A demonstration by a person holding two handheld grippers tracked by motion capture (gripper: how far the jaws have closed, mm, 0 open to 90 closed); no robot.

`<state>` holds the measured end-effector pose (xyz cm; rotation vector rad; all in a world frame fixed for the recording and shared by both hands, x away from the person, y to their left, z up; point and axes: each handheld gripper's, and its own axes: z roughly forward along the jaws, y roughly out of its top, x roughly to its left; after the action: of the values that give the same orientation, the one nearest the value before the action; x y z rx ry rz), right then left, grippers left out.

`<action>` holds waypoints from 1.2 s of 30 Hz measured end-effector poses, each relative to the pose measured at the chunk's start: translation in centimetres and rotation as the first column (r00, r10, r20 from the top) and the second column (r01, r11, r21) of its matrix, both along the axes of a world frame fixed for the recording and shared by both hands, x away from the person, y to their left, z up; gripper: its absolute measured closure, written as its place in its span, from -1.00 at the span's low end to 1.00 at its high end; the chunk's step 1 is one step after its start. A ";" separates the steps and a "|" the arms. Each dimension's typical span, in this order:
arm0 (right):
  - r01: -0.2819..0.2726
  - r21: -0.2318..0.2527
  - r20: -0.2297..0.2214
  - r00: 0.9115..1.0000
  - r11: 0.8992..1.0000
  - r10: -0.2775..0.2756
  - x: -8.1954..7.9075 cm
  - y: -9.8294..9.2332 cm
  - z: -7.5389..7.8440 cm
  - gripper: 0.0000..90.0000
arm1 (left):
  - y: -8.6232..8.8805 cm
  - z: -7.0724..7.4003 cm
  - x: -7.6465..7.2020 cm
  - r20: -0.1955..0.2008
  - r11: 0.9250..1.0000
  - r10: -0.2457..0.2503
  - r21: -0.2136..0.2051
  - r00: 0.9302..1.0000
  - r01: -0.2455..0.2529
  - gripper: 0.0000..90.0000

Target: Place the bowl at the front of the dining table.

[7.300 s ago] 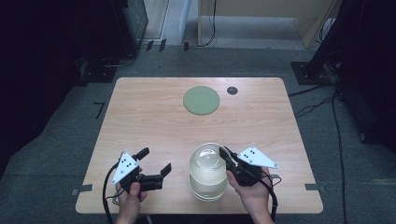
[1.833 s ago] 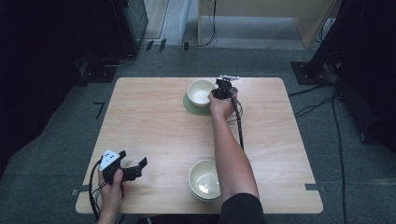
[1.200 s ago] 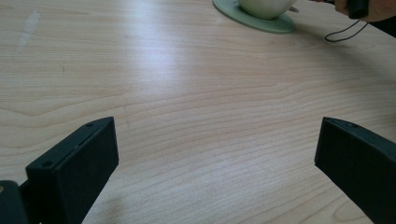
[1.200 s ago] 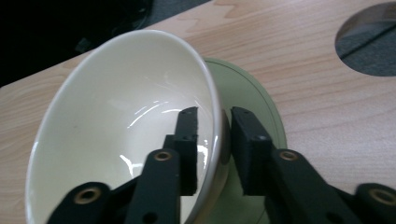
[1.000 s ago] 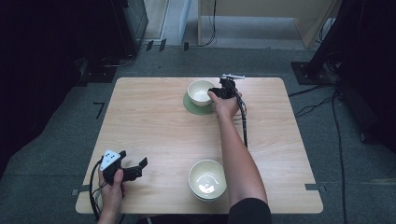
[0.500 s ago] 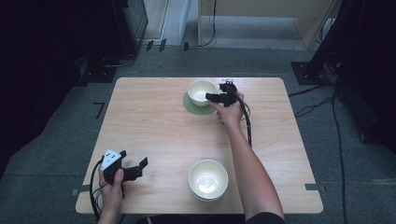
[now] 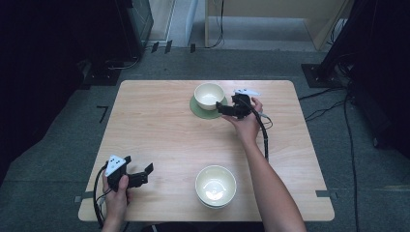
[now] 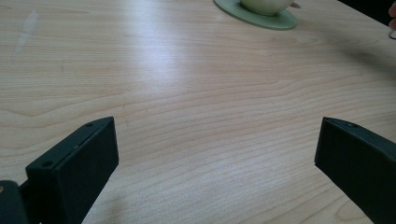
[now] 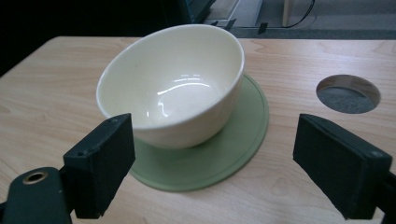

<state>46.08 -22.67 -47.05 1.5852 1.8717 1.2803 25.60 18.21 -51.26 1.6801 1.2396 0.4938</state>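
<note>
My right tongs [image 7: 226, 110] sit at the far side of the bench [image 7: 159, 130], jaws spread wide, just beside a cream bowl [image 7: 209, 94] and not touching it. That bowl stands upright on a green mat [image 9: 219, 154]. A round hole [image 9: 348, 93] in the benchtop lies beyond the mat. My left tongs [image 7: 140, 176] rest low at the near left corner, jaws wide apart over bare wood. A second bowl [image 7: 215, 186] stands at the near edge, well apart from both tongs.
</note>
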 end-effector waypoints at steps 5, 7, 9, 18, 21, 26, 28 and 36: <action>-0.019 -0.037 0.008 1.000 0.999 0.019 -1.0 -0.2 -0.1 -0.71 | 0.0 0.0 0.0 -0.001 1.000 0.001 -0.001 1.000 -0.001 -1.00; -0.021 -0.034 0.003 1.000 0.999 0.021 -1.4 -0.3 -0.2 -0.74 | 0.0 0.0 0.0 -0.001 1.000 0.001 -0.001 1.000 -0.001 -1.00; -0.018 -0.042 0.002 1.000 0.999 0.019 -1.7 -0.4 -0.2 -0.75 | 0.0 0.0 0.0 -0.001 1.000 0.001 0.000 1.000 -0.001 -1.00; -0.018 -0.063 0.004 1.000 0.998 0.019 -3.2 -1.2 -0.5 -0.84 | 0.0 0.0 0.0 -0.001 1.000 0.001 0.004 1.000 -0.001 -1.00; -0.025 -0.064 0.003 1.000 0.998 0.026 -3.6 -1.3 -0.5 -0.87 | -0.1 0.0 0.0 0.000 1.000 0.001 0.006 1.000 -0.001 -1.00; -0.044 -0.049 0.002 0.999 0.998 0.044 -4.4 -1.4 -0.5 -0.96 | -0.1 0.0 0.0 0.000 1.000 0.002 0.007 1.000 -0.002 -1.00; -0.047 -0.040 -0.008 0.999 0.998 0.047 -4.7 -1.5 -0.4 -0.98 | -0.1 0.0 0.0 0.000 1.000 0.002 0.007 1.000 -0.002 -1.00; -0.040 -0.010 -0.007 0.999 0.999 0.040 -6.0 -2.5 -0.6 -1.00 | -0.1 0.0 0.0 0.001 1.000 0.001 0.011 1.000 -0.001 -1.00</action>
<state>40.10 -25.14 -47.66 1.5569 1.9201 1.2808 25.55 18.11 -51.28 1.6880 1.2397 0.5025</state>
